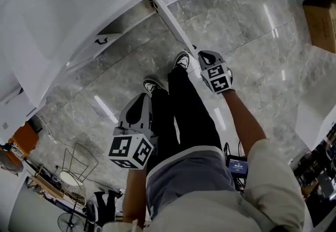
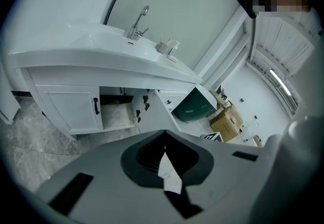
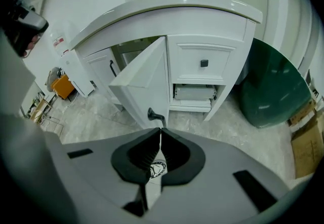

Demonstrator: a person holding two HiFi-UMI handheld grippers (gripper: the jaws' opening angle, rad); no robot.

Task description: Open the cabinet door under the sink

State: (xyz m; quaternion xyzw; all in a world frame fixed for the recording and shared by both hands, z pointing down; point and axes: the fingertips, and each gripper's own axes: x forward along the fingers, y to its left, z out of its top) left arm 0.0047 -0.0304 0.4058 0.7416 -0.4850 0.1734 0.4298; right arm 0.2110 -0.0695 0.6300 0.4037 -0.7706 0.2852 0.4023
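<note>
Under the white sink (image 1: 52, 10) the right cabinet door (image 1: 173, 21) stands swung out toward me, edge-on in the head view. In the right gripper view this open door (image 3: 144, 83) fills the middle, and its black handle (image 3: 154, 115) runs down into the tips of my right gripper (image 3: 161, 129), whose jaws are shut on it. The same gripper (image 1: 203, 56) sits at the door's free end. My left gripper (image 1: 140, 97) hangs lower by my legs, shut and empty. In its own view the left gripper (image 2: 164, 133) points at the open cabinet (image 2: 117, 114) from a distance.
The left cabinet door (image 2: 71, 109) stays closed, with a black handle (image 2: 95, 106). A drawer (image 3: 204, 63) with a dark knob sits right of the open door. A green bin (image 3: 273, 86) and cardboard boxes (image 2: 225, 121) stand to the right on the marble floor (image 1: 252, 42).
</note>
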